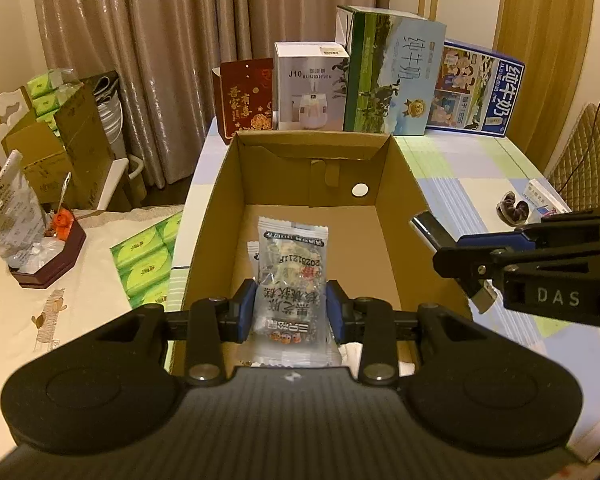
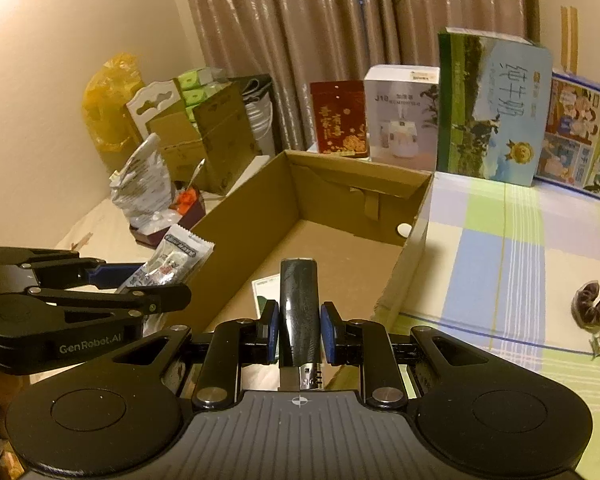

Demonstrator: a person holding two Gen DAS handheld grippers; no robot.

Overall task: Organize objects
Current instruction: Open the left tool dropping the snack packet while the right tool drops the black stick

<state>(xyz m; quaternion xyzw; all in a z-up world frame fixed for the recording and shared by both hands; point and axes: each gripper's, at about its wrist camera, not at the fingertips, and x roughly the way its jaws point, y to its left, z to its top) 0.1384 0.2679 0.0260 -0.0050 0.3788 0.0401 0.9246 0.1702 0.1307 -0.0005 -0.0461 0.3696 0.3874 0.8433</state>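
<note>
Snack packet (image 1: 291, 280) between left fingers (image 1: 245, 312), apparently above cardboard box (image 1: 400, 184).

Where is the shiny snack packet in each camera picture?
Left wrist view: the clear plastic snack packet sits low in the middle, pinched by the left gripper.
Right wrist view: snack packet at left, over the open brown cardboard box's left wall.
Shared landmark: the white humidifier box.

Quick count: 1 open cardboard box (image 1: 400, 184), 2 snack packets (image 1: 290, 276) that I can make out, 1 black lighter (image 2: 299, 312), 2 grippers (image 1: 291, 312), 4 printed boxes (image 1: 392, 68) along the back, 1 bowl (image 1: 46, 256) of odds and ends.
</note>
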